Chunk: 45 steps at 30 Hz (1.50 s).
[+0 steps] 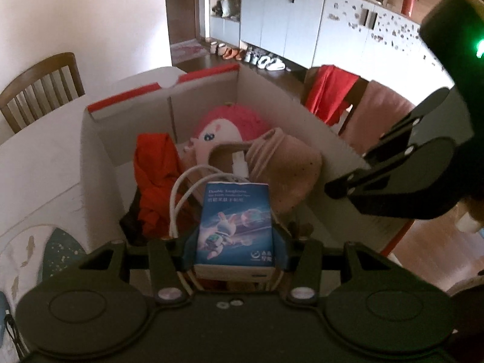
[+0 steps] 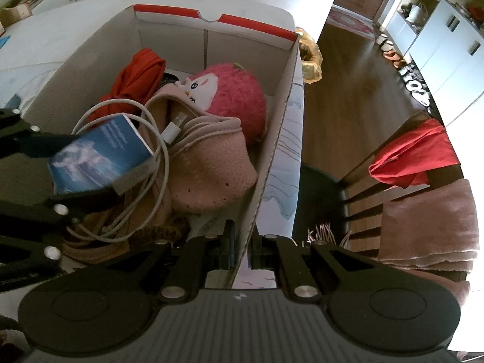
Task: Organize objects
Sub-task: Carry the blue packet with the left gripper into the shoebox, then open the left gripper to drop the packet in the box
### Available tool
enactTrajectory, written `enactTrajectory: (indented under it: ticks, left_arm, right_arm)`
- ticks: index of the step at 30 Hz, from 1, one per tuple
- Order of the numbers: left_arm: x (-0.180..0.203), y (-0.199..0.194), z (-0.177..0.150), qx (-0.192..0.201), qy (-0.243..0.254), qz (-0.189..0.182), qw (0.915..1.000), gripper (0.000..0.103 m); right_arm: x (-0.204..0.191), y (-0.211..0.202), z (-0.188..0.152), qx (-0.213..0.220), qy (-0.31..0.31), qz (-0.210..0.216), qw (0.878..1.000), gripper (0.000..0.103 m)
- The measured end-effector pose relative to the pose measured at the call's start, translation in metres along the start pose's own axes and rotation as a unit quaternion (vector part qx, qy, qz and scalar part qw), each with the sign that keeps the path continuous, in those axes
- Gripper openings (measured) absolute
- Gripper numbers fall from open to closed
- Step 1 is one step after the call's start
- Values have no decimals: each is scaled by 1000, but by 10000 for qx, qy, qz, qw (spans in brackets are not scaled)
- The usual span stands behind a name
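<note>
Gripping a small blue tissue pack (image 1: 234, 227) between their closed fingers, the left tongs (image 1: 234, 251) hold it flat over the near end of the open cardboard box (image 1: 99, 163), seemingly so it can be lowered onto the pile rather than dropped from a height. From the right wrist view the same pack hangs just above a looped white cable (image 2: 151, 163), close to it, though whether they touch cannot be told.

The right tongs (image 2: 240, 251) straddle the box's near right wall, one finger inside and one outside, narrowed on the cardboard edge. This looks like a steadying grip that keeps the box from sliding on the desk (image 1: 39, 157) while the other hand loads it.

Inside the box, just beyond the pack, the cable's USB plug rests in the mouth of a pink knitted hat (image 2: 211, 166), which lies against the right wall. To the left sits a crumpled orange-red cloth (image 1: 154, 175). Farther back a pink plush toy (image 2: 233, 96) leans near the far wall, its white face turned up.

Judging by the filled box, the sorting is well along, and the pack is the item in hand. Beyond the desk stands a chair draped with a red garment (image 2: 414, 151).
</note>
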<state>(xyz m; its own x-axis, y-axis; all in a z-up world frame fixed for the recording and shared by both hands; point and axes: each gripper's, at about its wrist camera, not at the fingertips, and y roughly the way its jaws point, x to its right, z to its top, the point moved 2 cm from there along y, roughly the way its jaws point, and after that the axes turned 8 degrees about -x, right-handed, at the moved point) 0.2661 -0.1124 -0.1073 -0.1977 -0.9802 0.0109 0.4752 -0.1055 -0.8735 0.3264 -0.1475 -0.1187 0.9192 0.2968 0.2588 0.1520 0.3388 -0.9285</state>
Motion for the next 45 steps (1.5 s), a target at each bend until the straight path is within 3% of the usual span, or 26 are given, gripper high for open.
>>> enactTrajectory:
  ticks: [16,21,25,28,39,45]
  left_arm:
    - [-2,22,7,-496,31,-99,9987,48]
    - [-3,20,7,-513,4,-124,9986,58]
    - [-3,11,6,-399,-76,-238,9989,72]
    - [-3,1,5,-281,-144,-302,9990,76]
    - [-24,-51,-1,336,-622,-267,9971,78]
    - [-51,-79,-12,623,-1070,17,9923,82]
  right_arm:
    - [-1,0,-1,59,-184,30,9998,7]
    - [-1,-1,-1,55,-183,49,9998,7]
    - [-2,-1,0,52,-183,56,9998,7]
    - [-2,-2,0,55,-178,60,9998,7]
    - [-1,-3,0,61,-197,66,9998,7]
    - [0,-4,-1,70,-236,39,9997,7]
